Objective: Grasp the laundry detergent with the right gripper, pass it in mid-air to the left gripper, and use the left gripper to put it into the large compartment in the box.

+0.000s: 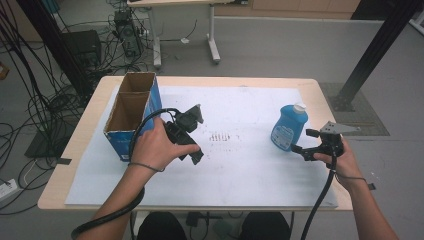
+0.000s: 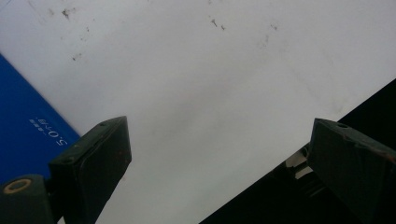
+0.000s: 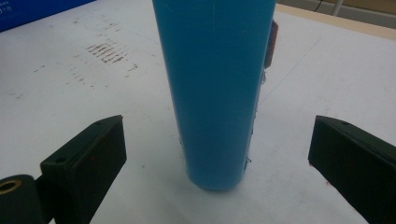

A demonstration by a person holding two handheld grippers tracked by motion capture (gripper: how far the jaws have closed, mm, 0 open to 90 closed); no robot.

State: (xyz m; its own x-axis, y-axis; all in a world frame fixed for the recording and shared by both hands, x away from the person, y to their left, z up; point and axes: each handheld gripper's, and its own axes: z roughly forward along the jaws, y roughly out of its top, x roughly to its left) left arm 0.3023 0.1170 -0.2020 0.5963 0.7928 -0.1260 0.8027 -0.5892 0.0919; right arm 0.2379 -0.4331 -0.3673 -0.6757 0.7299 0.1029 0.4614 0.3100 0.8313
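Near the table's right edge: blue bottle (image 1: 289,127), upright on the white sheet (image 1: 240,165)
Our right gripper (image 1: 304,145): released, jaws wide apart, the bottle near them and untouched
Our left gripper (image 1: 196,131): released, jaws spread above bare sheet
Toward the table's left edge: blue cardboard box (image 1: 131,107), open-topped, just beside our left hand (image 1: 156,145)

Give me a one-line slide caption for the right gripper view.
Open right gripper lined up on the upright blue bottle, jaws either side, not touching, on the white sheet.
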